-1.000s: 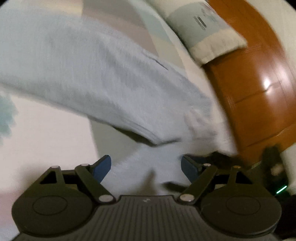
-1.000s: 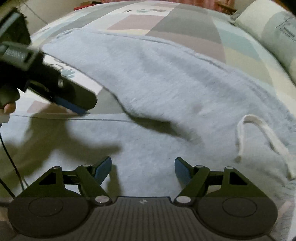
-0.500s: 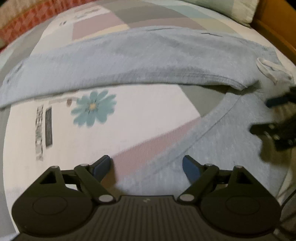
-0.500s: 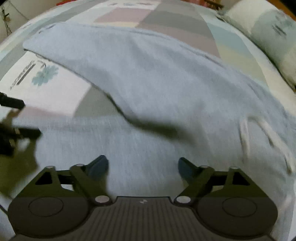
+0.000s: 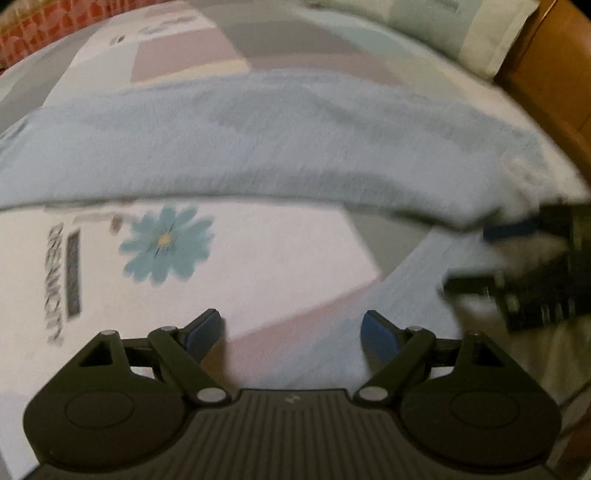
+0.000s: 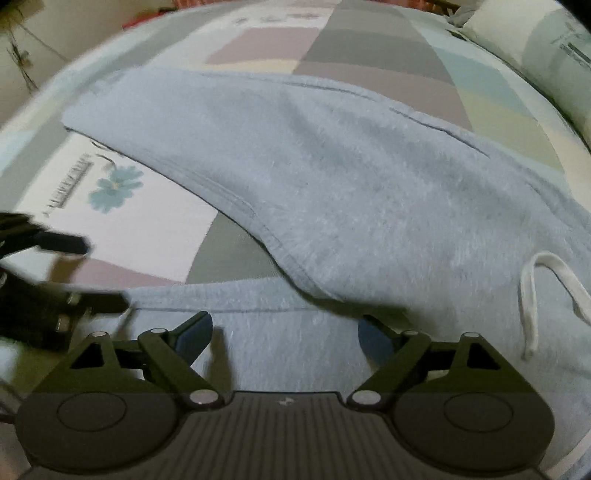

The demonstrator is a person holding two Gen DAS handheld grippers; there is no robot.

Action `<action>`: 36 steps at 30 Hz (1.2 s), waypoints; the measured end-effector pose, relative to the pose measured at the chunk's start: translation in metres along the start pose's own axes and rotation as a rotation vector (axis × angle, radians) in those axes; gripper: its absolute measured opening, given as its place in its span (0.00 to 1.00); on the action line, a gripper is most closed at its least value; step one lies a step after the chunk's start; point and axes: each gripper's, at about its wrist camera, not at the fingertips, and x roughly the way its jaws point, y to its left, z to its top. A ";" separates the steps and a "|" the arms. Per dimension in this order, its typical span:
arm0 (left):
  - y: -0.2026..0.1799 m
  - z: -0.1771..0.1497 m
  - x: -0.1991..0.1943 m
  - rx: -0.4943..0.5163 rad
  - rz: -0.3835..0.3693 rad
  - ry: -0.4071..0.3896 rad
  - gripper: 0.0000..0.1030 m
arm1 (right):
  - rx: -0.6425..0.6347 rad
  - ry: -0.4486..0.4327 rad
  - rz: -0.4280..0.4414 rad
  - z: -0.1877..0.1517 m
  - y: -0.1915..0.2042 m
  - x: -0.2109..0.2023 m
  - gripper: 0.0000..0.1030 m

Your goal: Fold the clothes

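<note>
Your left gripper (image 5: 291,332) and right gripper (image 6: 282,334) gape empty; the sweatpants (image 6: 369,192) at centre frame may bunch if you pinch one layer.

A bed carries everything, its patchwork sheet (image 6: 369,44) printed with pale colour blocks, a teal flower (image 5: 166,243) and some lettering. Pale blue sweatpants (image 6: 351,177) lie spread directly on it, legs apart, white drawstring (image 6: 535,295) on top. A pillow (image 5: 450,26) rests near the wooden headboard (image 5: 554,74)
</note>
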 end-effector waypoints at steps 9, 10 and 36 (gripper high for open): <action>-0.022 0.053 0.046 -0.164 -0.431 0.028 0.81 | 0.000 -0.026 -0.028 -0.016 -0.022 -0.017 0.87; -0.026 0.052 0.053 -0.182 -0.456 0.039 0.81 | 0.010 -0.035 -0.034 -0.016 -0.024 -0.019 0.87; 0.039 0.052 0.002 -0.395 -0.268 -0.228 0.81 | -0.172 -0.099 0.185 0.013 0.013 0.009 0.94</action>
